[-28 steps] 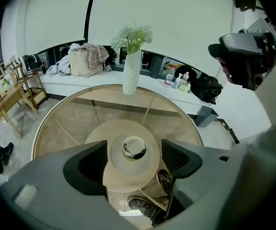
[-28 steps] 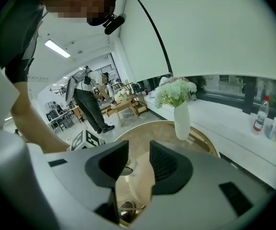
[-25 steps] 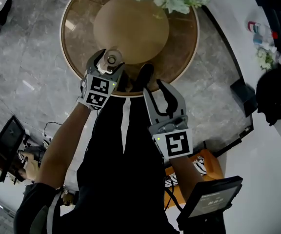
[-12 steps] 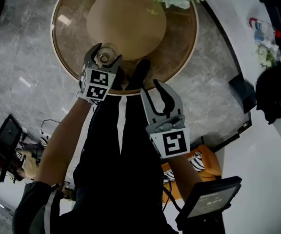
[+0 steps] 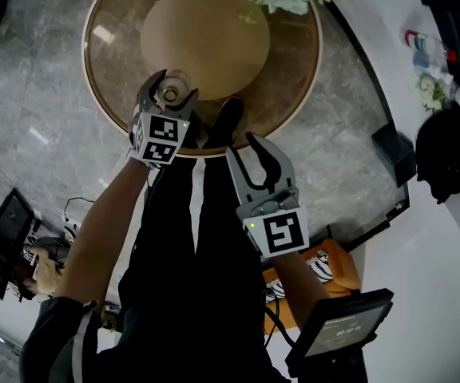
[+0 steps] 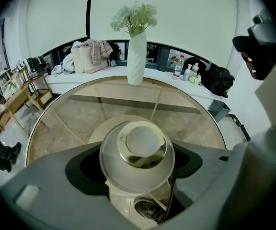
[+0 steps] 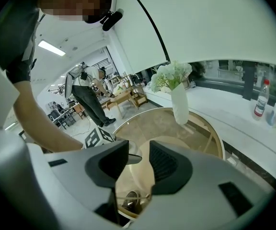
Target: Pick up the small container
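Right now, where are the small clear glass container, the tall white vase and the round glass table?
small clear glass container (image 6: 139, 147), left gripper view, on its round top.
tall white vase (image 6: 136, 61), left gripper view, on its middle body.
round glass table (image 5: 298, 70), head view, on bare glass near its rim.

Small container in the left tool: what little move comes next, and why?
Probably a straight lift. The left tool is shut on the small container over the glass table's near edge; the right tool is open and empty.
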The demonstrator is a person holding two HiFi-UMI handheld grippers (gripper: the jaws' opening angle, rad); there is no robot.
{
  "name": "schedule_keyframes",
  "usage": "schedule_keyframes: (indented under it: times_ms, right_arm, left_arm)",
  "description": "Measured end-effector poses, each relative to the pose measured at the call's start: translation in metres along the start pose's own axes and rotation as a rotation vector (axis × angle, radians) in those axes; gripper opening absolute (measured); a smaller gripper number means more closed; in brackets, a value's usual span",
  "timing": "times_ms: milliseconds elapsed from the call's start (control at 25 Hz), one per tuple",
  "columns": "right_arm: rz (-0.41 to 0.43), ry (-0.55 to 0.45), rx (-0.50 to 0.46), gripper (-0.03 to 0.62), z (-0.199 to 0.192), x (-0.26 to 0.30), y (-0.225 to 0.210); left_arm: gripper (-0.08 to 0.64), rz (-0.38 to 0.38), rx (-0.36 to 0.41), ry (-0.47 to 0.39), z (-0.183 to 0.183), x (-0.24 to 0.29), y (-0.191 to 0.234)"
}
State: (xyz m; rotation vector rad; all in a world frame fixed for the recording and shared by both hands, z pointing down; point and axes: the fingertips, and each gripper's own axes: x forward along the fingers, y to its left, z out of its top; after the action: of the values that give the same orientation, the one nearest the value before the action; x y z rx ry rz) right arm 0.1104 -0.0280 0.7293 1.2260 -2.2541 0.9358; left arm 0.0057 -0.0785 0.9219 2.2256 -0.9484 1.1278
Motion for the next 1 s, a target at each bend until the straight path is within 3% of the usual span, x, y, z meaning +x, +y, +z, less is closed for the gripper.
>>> schedule_keyframes:
  times_ms: [480,1000]
  right_arm:
    - [0.007,0.019,-0.025,0.115,-0.007,-0.006,0.006]
    - [0.007,-0.019,-0.065,0.115,0.030,-0.017,0.021]
  left_arm:
    - [0.342,-0.038,-0.009,0.027,-0.001,-0.005,-0.007]
    - [0.342,-0.060,-0.003,-0.072,0.048,-0.064,-0.010]
